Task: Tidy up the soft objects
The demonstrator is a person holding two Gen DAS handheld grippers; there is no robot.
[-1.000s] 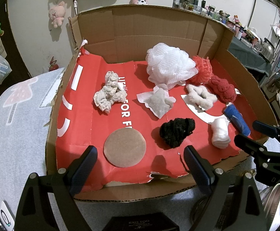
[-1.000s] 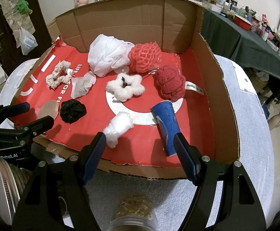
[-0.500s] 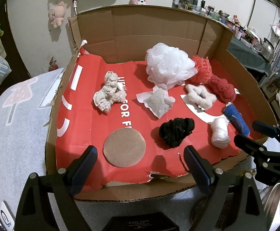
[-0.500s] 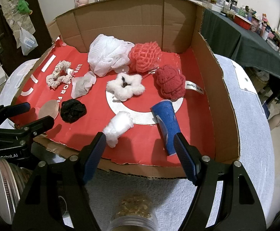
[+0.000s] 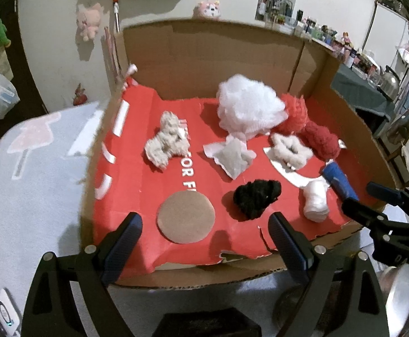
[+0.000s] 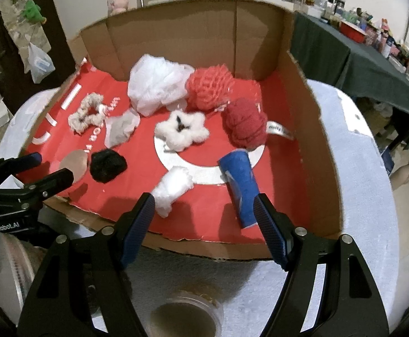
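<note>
Left gripper [image 5: 204,231] jaws spread, empty, before the cardboard box [image 5: 204,53], brown disc [image 5: 186,217] and black tuft [image 5: 256,198] nearest, right gripper [image 6: 204,214] jaws apart, empty, blue roll [image 6: 242,188] just beyond, jar mouth [image 6: 186,318] seen only from its view.

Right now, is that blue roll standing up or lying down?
Lying down: the blue roll rests on its side on the red liner, one open end facing the camera.
</note>
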